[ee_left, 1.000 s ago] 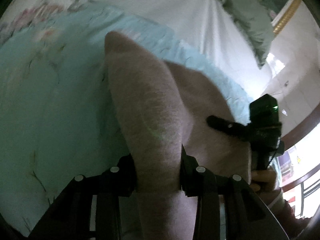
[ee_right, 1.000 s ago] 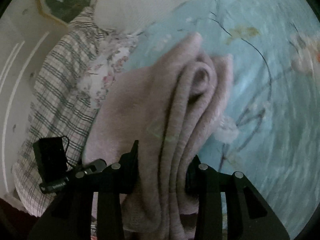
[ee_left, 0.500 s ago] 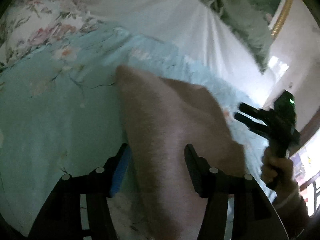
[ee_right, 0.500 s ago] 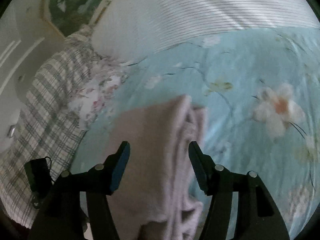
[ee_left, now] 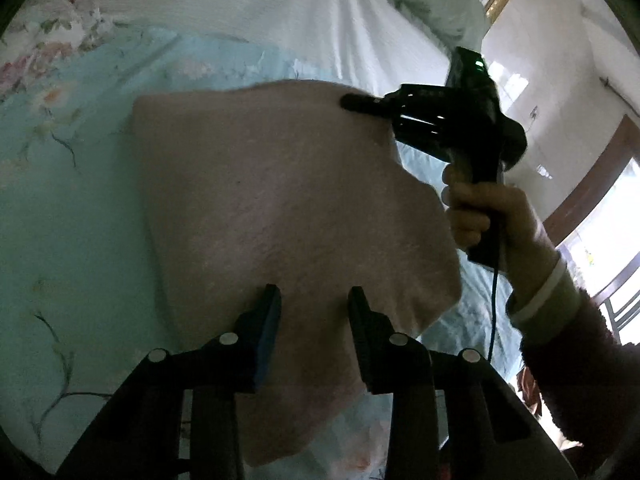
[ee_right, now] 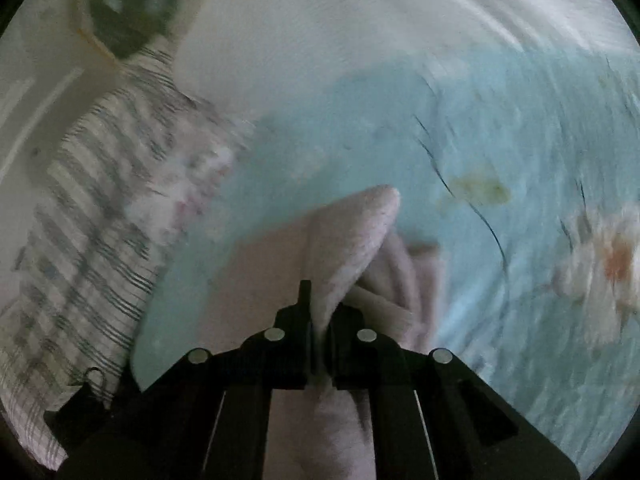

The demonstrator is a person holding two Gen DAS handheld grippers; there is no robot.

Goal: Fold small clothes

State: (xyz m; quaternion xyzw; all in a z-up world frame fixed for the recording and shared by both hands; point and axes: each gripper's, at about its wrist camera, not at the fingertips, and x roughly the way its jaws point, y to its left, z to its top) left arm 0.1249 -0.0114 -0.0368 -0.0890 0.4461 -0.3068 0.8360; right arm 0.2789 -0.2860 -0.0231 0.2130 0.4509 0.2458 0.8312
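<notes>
In the left wrist view, pale blue floral bedding (ee_left: 72, 216) spreads out to the left of the left gripper (ee_left: 314, 300), and a white sheet (ee_left: 320, 20) lies far ahead of it. The left gripper stands with its fingers (ee_left: 268, 320) spread fairly wide, and nothing is pinched between them. The pinkish-grey folded garment (ee_left: 280, 200) lies flat on the bedding directly ahead of and beneath the gap; whether the fingertips touch the cloth cannot be told. Ahead and to the right, the right gripper (ee_left: 352, 101) reaches in over the garment's far right edge, held by the person's right hand (ee_left: 486, 216) in a dark red sleeve. A bright window (ee_left: 600, 240) sits at the far right. In the blurred right wrist view, checked and flowered fabric (ee_right: 92, 216) lies to the left of the right gripper (ee_right: 320, 320). That gripper's fingers (ee_right: 304, 316) are drawn close together, clamped on a raised fold of the garment (ee_right: 352, 240). The fold rises ahead between them to a rounded corner. More layers of the same cloth bunch just to the right of the fingers. Blue bedding (ee_right: 500, 300) with a pale flower fills the right side.
</notes>
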